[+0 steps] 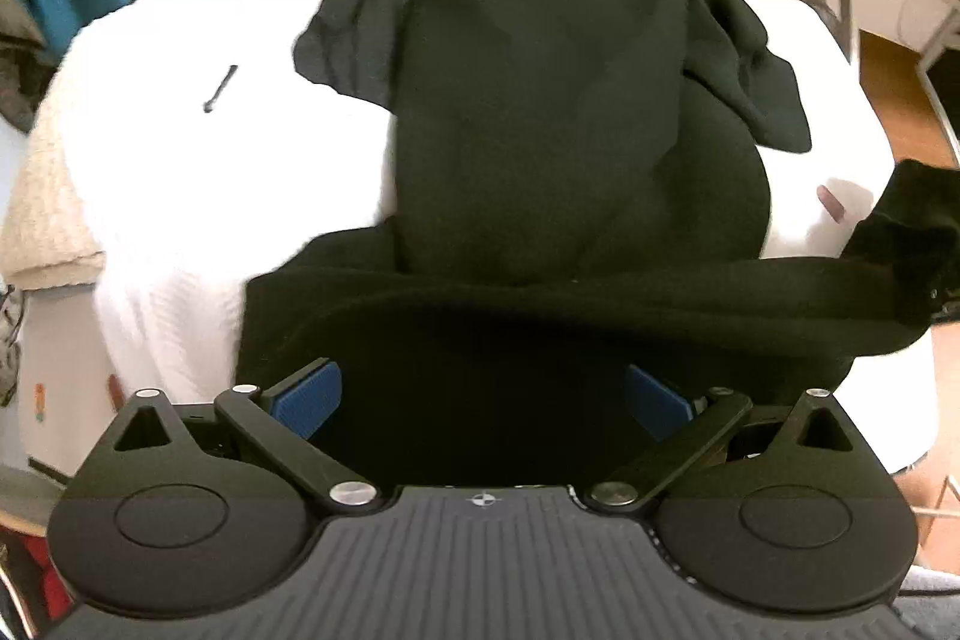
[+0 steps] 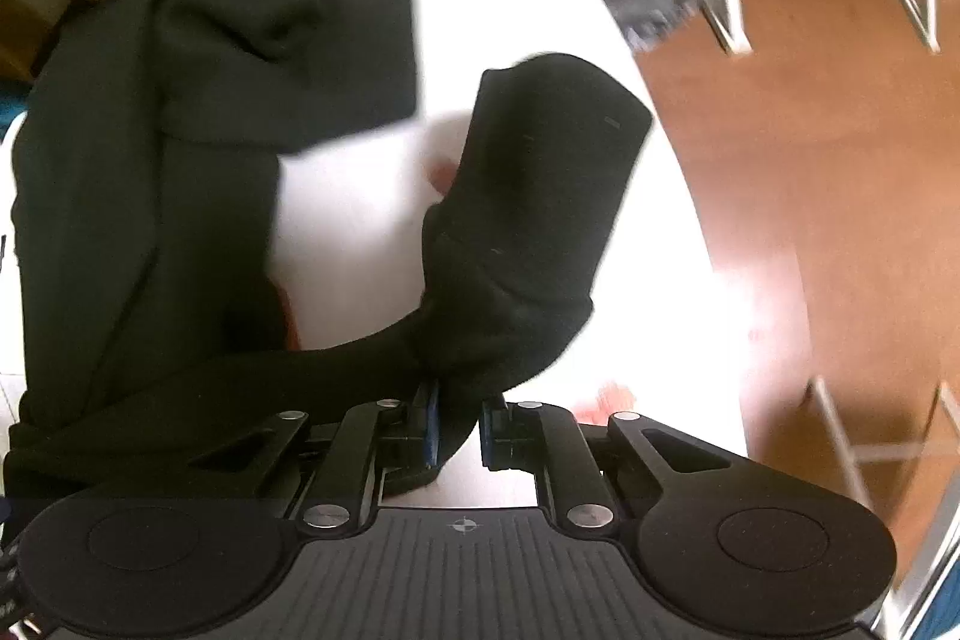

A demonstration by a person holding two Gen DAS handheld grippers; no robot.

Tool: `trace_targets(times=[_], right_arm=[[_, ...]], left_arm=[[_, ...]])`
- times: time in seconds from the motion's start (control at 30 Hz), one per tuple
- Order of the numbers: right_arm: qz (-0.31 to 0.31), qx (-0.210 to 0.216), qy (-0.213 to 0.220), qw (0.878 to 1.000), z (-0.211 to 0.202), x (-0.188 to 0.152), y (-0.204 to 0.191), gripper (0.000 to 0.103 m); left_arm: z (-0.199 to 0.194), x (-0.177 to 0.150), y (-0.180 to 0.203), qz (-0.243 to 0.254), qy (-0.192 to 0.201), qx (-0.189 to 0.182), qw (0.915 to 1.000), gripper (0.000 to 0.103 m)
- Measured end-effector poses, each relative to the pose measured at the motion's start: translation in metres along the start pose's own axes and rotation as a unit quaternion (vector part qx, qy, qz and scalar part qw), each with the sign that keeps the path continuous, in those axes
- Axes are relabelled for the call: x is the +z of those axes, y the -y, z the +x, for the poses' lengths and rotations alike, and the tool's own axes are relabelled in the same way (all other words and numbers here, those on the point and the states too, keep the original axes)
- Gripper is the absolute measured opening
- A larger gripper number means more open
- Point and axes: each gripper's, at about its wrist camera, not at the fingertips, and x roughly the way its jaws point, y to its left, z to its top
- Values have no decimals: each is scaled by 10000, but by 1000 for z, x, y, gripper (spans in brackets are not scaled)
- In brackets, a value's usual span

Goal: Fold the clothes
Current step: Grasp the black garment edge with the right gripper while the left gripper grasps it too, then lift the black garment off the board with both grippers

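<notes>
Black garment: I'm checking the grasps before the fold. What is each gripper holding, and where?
Right gripper pinches the black garment at its sleeve end. Left gripper is open, holding nothing.

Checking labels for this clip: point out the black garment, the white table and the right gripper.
black garment (image 1: pixel 540 100): left wrist view, middle of the body fabric.
white table (image 2: pixel 360 196): right wrist view, bare top.
right gripper (image 2: pixel 459 427): right wrist view, between fingertips, shut on the black garment.

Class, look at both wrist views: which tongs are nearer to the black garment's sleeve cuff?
Right. The right tongs are shut on the black garment just below the sleeve cuff. The left tongs stand open over the garment's body, away from it.
</notes>
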Motion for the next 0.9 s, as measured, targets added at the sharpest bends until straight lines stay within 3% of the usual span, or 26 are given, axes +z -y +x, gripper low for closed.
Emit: trace_targets(times=[0.07,0.17,0.27,0.33,0.4,0.47,0.5,0.67,0.73,0.8,0.87,0.9], right_arm=[[132,70,32,9999,-3,-9,7,11],[-15,85,233,9997,-12,-16,8,11],[-86,95,303,9995,-16,-18,10,11],[-118,87,294,9995,-16,-19,13,11],[-173,61,266,9995,-14,-23,15,11],[-223,35,227,9995,-11,-28,16,11],[-247,22,208,9995,-10,-30,16,11],[-389,-49,-34,9992,5,-28,7,11],[-431,-62,-213,9988,11,-25,6,11],[-439,-55,-324,9985,14,-20,5,14],[-449,-65,-288,9986,10,-8,1,29],[-496,-68,-130,9987,3,-1,-3,35]], left_arm=[[5,0,6,78,-108,-64,9999,102],[9,2,7,-238,-199,-335,9990,103],[9,7,-11,-1084,-243,-598,9920,102],[10,7,-31,-1843,-247,-827,9791,102],[11,4,-52,-2623,-225,-1084,9586,102],[17,2,-65,-3050,-284,-1169,9447,102],[21,2,-67,-3109,-369,-1132,9430,102],[40,11,-49,-2757,-776,-869,9542,103],[54,14,-34,-2352,-1088,-666,9635,102],[57,17,-20,-1901,-1120,-413,9745,101],[56,17,-14,-1852,-1075,-255,9765,96],[54,16,-15,-1939,-1024,-202,9754,88]])
